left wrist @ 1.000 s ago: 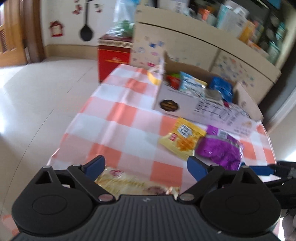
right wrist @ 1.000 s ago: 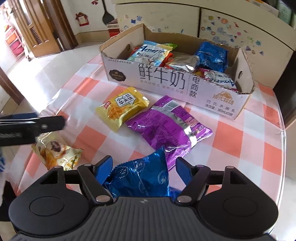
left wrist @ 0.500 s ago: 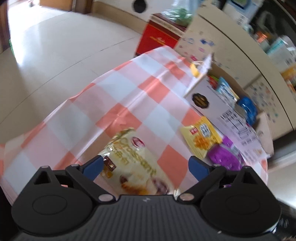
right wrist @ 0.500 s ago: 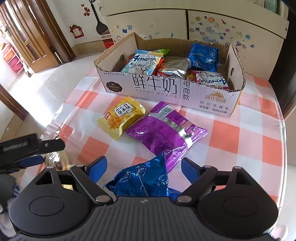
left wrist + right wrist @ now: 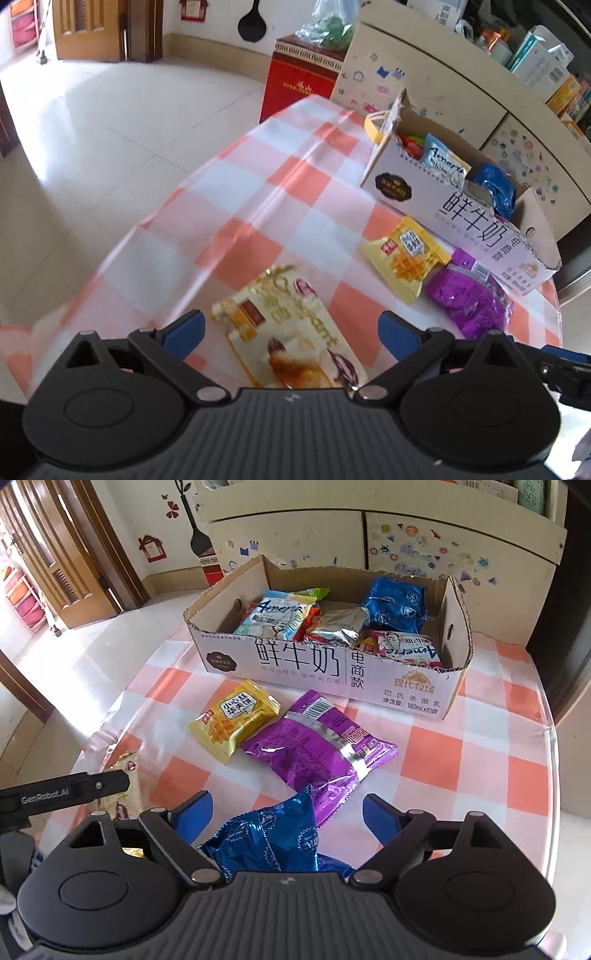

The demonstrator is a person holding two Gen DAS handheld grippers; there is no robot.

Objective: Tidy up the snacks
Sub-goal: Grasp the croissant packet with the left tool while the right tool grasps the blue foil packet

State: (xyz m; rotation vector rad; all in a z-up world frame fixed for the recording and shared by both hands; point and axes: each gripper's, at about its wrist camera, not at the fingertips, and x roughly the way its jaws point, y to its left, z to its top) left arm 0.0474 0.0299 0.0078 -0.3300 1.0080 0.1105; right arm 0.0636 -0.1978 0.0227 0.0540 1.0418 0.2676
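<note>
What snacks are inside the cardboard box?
The cardboard box holds a light blue packet, a silver packet, a dark blue bag and a white packet. Whatever lies underneath them is covered.

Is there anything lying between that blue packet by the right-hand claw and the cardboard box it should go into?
Yes. The purple packet lies on the cloth between the blue packet and the cardboard box, with the yellow packet beside it. Both lie flat, so lifting over them looks easy. The right gripper stands open around the blue packet.
</note>
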